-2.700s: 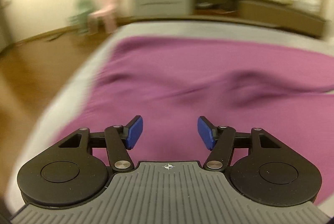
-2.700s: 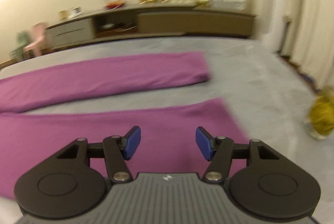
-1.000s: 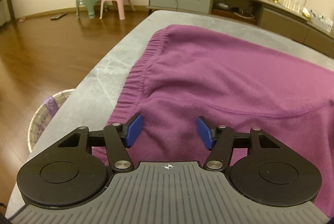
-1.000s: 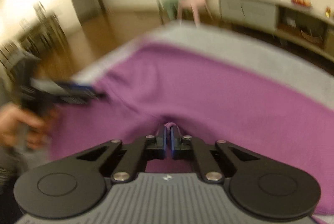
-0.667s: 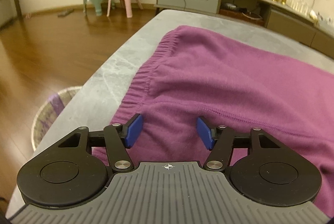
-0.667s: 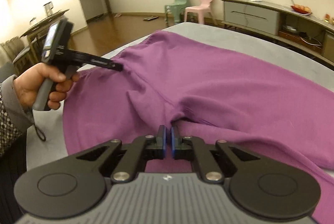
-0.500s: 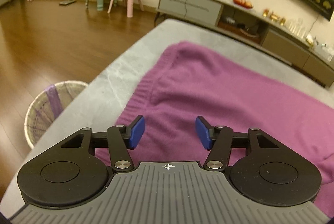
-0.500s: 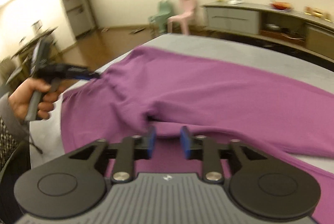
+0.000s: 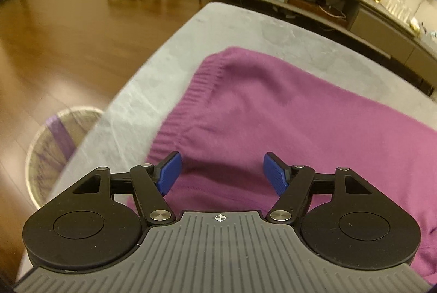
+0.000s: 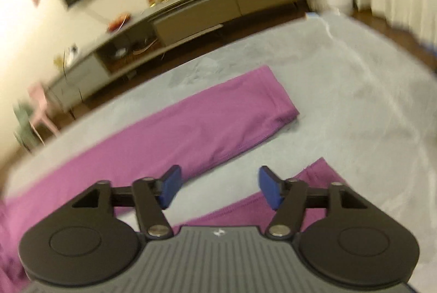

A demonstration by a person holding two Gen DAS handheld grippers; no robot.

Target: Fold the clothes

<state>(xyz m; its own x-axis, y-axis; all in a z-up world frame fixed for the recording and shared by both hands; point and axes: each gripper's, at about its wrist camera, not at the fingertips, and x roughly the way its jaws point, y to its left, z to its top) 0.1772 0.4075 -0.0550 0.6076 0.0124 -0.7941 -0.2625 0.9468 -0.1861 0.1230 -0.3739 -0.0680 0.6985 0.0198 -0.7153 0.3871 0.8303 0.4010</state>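
Right claw [image 10: 218, 190]: blue pads [image 10: 170, 185] stand well apart with nothing between them; they have just been opening, having let go of the pinch of cloth they held at the crotch a second ago.
Left claw [image 9: 221, 176]: pads spread with nothing pressed between them, hanging over the waist end of the trousers; its jaws have also just widened a little.
Bench [image 10: 368, 101]: grey top spreads ahead of both claws, bare to the right of the right one.
Purple trousers [image 9: 286, 115]: lying flat on the bench; ribbed waistband [image 9: 188, 101] just ahead and left of the left claw.
Far leg [image 10: 207, 126]: straight and flat ahead of the right claw, hem up to its right.
Near leg [image 10: 319, 175]: directly under the right claw, hem corner just right of its right pad.
Basket [image 9: 54, 145]: on the floor, left of the left claw, off the bench.
What changed: the right claw has swung from the crotch over to the leg ends.
Meaning: smoothing looks done; likely next is taking a leg hem to fold one leg onto the other.
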